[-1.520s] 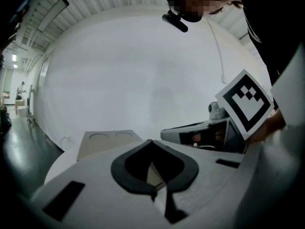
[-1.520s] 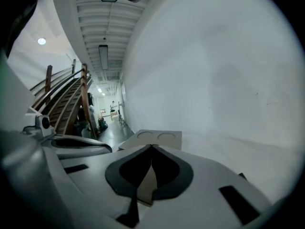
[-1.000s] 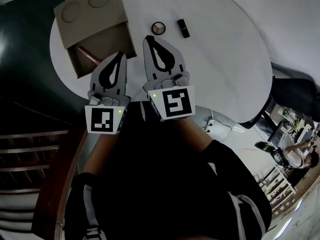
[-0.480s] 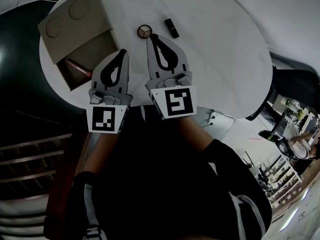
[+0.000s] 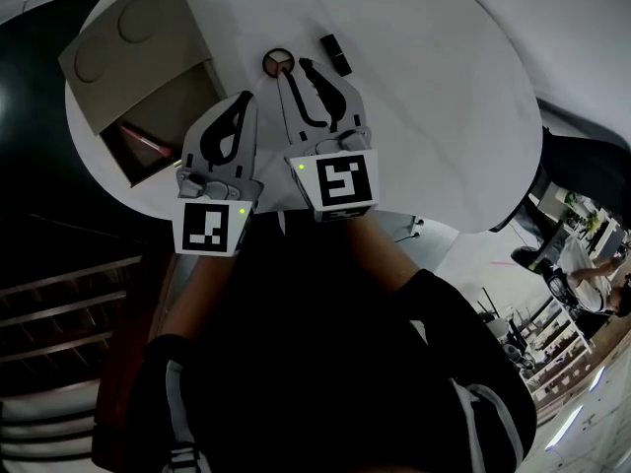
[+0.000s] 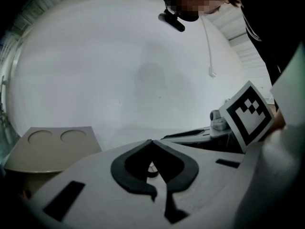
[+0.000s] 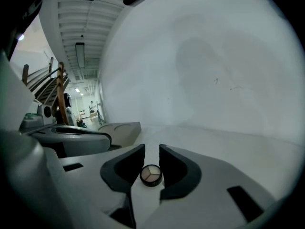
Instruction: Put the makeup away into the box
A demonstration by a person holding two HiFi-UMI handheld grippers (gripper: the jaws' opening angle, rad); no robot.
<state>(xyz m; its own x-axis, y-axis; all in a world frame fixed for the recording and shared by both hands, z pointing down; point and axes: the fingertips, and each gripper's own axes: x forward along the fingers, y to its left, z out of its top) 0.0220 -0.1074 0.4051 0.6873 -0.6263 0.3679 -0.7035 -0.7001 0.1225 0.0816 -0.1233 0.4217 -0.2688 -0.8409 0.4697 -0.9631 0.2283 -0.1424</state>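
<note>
A small round compact (image 5: 279, 62) with beige pans lies on the white table, and a black lipstick tube (image 5: 336, 54) lies just right of it. The cardboard box (image 5: 138, 37) stands at the left, its tray pulled out with a pink item (image 5: 144, 144) inside. My right gripper (image 5: 296, 70) is open, its jaws just having been opening, tips right at the compact. In the right gripper view the compact (image 7: 151, 175) shows in the gap of the right gripper (image 7: 151, 149), untouched by the pads. My left gripper (image 5: 245, 98) is shut and empty beside the box; the left gripper view shows the left gripper (image 6: 152, 141) with its tips meeting.
The round white table (image 5: 424, 116) falls off to dark floor and stair rails on the left. The box (image 6: 52, 147) sits left of the left jaws, and the right gripper's marker cube (image 6: 248, 113) is at their right. A person's dark clothing fills the lower head view.
Both grippers have moved forward over the table towards the compact. The right jaws, shut before, now stand apart. The left jaws stay shut.
</note>
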